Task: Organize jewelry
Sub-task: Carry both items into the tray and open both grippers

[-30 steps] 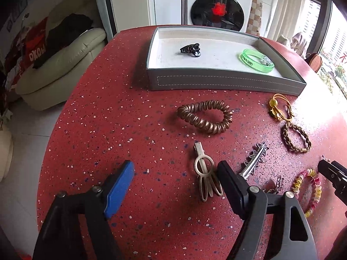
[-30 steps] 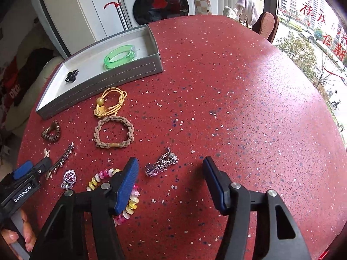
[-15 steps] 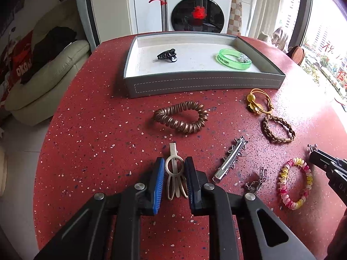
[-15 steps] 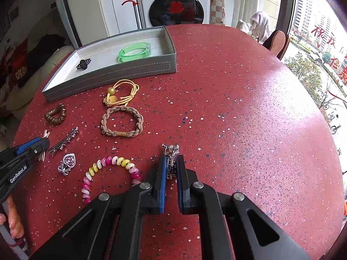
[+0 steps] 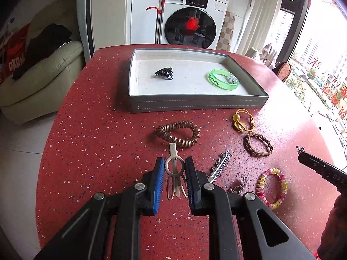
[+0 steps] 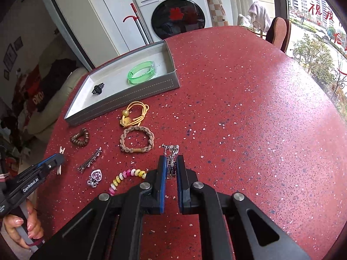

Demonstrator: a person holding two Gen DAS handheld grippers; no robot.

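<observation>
Red speckled counter [image 5: 97, 130]: both grippers are now closing where they gaped a second ago, the left gripper [image 5: 173, 173] clamping a beige clip [image 5: 174, 173], the right gripper [image 6: 171, 166] seemingly pinching a crystal charm [image 6: 171, 153]; tray [image 5: 195, 105] waiting at twelve o'clock.

Layout of the table [image 5: 91, 130]. The tray [image 5: 195, 105] stands at the far side; in it lie a claw clip [image 5: 164, 73] to the left and a bangle [image 5: 223, 79] to the right. Before the tray, on the table, left to right: spiral hair tie [image 5: 177, 133], knotted cord tie [image 5: 243, 120] and, just nearer, braided bracelet [image 5: 258, 144]. Nearer still: hair clip [image 5: 174, 169] between the left gripper [image 5: 173, 173] fingers, toothed barrette [image 5: 219, 165], a small brooch, possibly [image 6: 95, 176], and beaded bracelet [image 5: 272, 187]. A chain piece [image 6: 171, 158] sits between the right gripper [image 6: 171, 169] fingers, right of the others.
</observation>
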